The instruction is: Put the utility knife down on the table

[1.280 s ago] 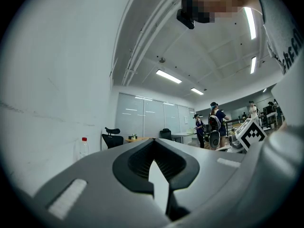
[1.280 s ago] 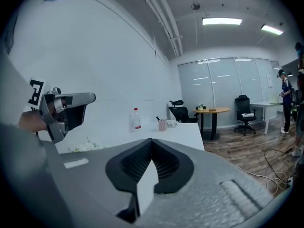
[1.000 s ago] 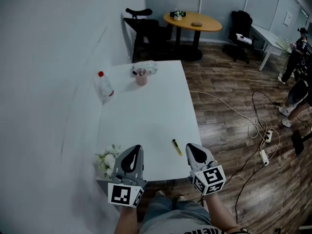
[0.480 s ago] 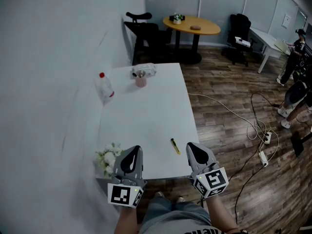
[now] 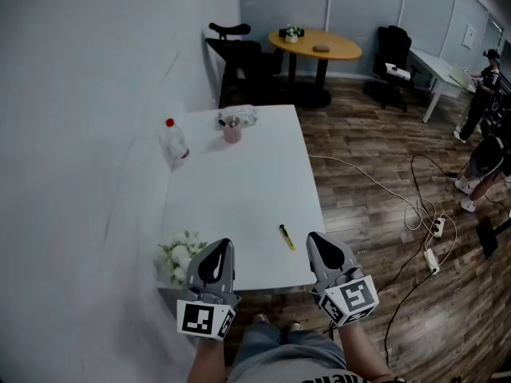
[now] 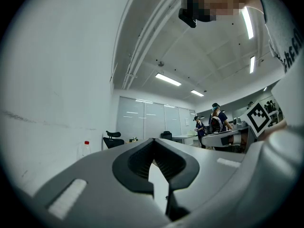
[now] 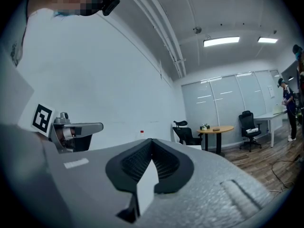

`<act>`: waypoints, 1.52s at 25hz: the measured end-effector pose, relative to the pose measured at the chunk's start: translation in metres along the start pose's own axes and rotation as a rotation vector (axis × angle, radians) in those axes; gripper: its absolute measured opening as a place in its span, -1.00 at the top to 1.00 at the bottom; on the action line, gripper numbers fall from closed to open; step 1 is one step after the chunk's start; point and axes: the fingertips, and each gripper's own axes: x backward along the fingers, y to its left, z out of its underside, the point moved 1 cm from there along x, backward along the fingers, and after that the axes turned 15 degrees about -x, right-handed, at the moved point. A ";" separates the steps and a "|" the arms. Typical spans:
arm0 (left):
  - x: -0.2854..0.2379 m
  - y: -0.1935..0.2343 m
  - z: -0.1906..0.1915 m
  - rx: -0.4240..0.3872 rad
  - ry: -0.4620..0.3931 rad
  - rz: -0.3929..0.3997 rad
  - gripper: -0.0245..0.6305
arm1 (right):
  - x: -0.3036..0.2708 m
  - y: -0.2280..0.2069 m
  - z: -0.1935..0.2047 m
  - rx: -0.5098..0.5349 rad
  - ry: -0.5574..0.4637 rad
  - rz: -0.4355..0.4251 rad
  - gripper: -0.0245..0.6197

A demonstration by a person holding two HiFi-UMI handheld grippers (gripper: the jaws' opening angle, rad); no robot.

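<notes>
On the head view, the white counter (image 5: pixel 239 190) runs along the wall, and the utility knife (image 5: pixel 286 237) lies flat on it near the front edge, yellow and black, angled slightly. The left gripper (image 5: pixel 215 254) and the right gripper (image 5: pixel 321 246) are both held up at the near edge of the counter. The knife lies between them, closer to the right gripper and clear of both. A bunch of white flowers (image 5: pixel 180 255) sits at the counter's front left corner, just beside the left gripper. At the far end stand a clear bottle (image 5: pixel 174 142) with a red cap, against the wall, and a pink cup (image 5: pixel 232 132) in front of a crumpled bag (image 5: pixel 238 116). A black chair (image 5: pixel 239 54) stands beyond the counter.

Along the left gripper view, the left gripper (image 6: pixel 153 144) has its jaws closed tip to tip, with nothing held; only a sliver of white counter shows through the gap below the tips. The bottle (image 6: pixel 86 148) stands far off at the left, and the right gripper (image 6: pixel 232 137) shows at the right edge.

Along the right gripper view, the right gripper (image 7: pixel 151 144) is likewise closed at its tips and empty. The left gripper (image 7: pixel 76 129) appears at the left, and the black chair (image 7: pixel 186 133) stands behind.
</notes>
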 end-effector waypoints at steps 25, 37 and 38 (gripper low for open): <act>-0.001 -0.012 -0.009 -0.006 -0.011 0.010 0.88 | 0.015 0.009 -0.024 0.031 -0.056 -0.024 0.92; -0.009 -0.009 -0.002 -0.001 -0.006 0.013 0.88 | 0.008 0.003 -0.022 0.025 -0.058 -0.017 0.92; -0.009 -0.009 -0.002 -0.001 -0.006 0.012 0.88 | 0.007 0.002 -0.021 0.025 -0.058 -0.017 0.92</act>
